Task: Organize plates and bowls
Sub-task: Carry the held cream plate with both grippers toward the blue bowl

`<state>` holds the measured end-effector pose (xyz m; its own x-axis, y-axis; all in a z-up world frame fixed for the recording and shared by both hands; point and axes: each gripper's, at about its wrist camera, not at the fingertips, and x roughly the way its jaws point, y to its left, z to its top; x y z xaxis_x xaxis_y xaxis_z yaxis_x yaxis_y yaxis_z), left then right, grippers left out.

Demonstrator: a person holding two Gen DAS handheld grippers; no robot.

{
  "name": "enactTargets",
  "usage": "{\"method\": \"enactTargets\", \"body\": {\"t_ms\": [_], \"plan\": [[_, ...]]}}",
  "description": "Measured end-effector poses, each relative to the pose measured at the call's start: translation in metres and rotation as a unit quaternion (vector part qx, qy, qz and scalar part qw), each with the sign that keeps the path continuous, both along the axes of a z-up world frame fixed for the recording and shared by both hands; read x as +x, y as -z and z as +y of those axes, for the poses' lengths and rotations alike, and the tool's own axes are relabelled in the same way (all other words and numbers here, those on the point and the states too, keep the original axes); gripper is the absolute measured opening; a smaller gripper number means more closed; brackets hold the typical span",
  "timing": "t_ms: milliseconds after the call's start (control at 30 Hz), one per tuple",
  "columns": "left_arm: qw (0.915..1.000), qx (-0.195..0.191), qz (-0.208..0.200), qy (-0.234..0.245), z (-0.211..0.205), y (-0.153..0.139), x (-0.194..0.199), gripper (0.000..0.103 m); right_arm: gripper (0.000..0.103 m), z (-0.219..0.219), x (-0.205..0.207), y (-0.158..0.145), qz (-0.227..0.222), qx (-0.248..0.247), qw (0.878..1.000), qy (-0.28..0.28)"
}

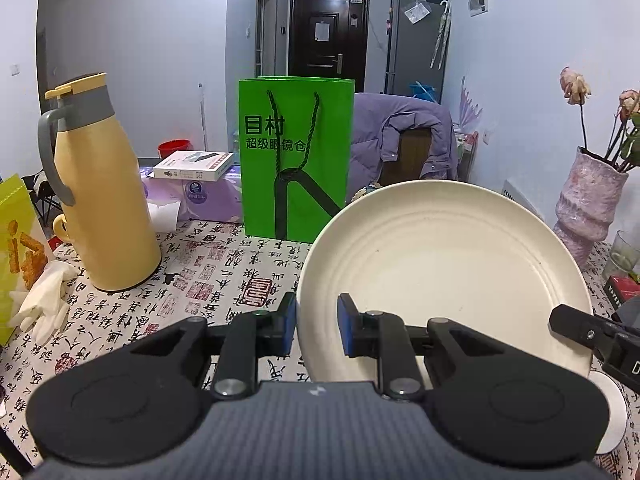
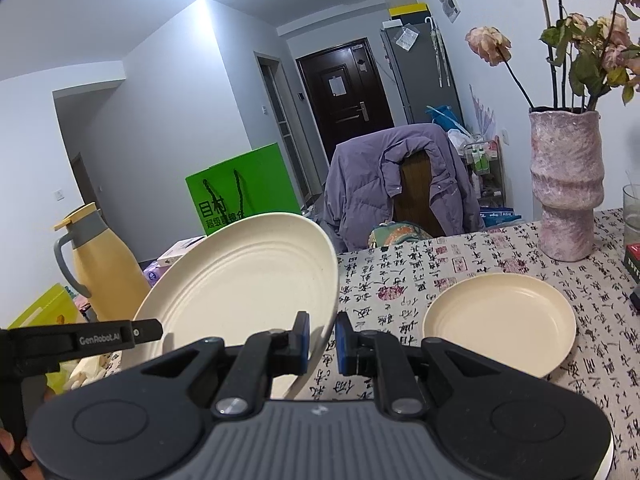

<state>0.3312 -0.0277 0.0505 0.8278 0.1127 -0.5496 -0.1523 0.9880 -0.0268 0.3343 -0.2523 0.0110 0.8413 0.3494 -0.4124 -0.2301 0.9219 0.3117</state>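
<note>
Left wrist view: the left gripper (image 1: 317, 326) pinches the left rim of a large cream plate (image 1: 444, 276), its blue pads on either side of the edge, and the plate is tilted up off the table (image 1: 224, 276), empty. At the plate's right rim the black finger of the right gripper (image 1: 576, 326) reaches in. In the right wrist view the right gripper's pads sit pressed nearly together on the plate's right edge, so the plate hangs between both tools. A second, smaller cream plate (image 2: 500, 322) lies flat on the calligraphy-print cloth just right of the held one, also empty. Containers around them: a yellow jug (image 1: 106, 200) with a grey handle stands upright at the left, lid shut; a green paper bag (image 1: 296, 156) stands behind the plate, contents hidden; a pink vase (image 2: 566, 188) at the right holds wilted roses; a clear glass (image 2: 632, 212) stands at the far right edge, contents unclear. White gloves (image 1: 44, 300) lie near the table's left edge beside a yellow snack bag (image 1: 16, 248). Bare cloth is free between jug and held plate, and between the small plate and the vase. A chair draped with a purple jacket (image 2: 384, 184) stands at the table's far edge.
</note>
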Motion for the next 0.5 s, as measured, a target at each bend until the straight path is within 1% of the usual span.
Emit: {"method": "enactTargets", "body": {"t_ms": [200, 500], "plan": [[1.0, 0.003, -0.008, 0.004, -0.002, -0.003, -0.015, 0.022, 0.013, -0.002, -0.012, -0.003, -0.002, 0.006, 1.0, 0.003], [0.9999, 0.006, -0.01, 0.007, -0.005, -0.005, -0.034, 0.022, 0.013, -0.005, -0.03, -0.01, -0.007, 0.008, 1.0, 0.008]]}}
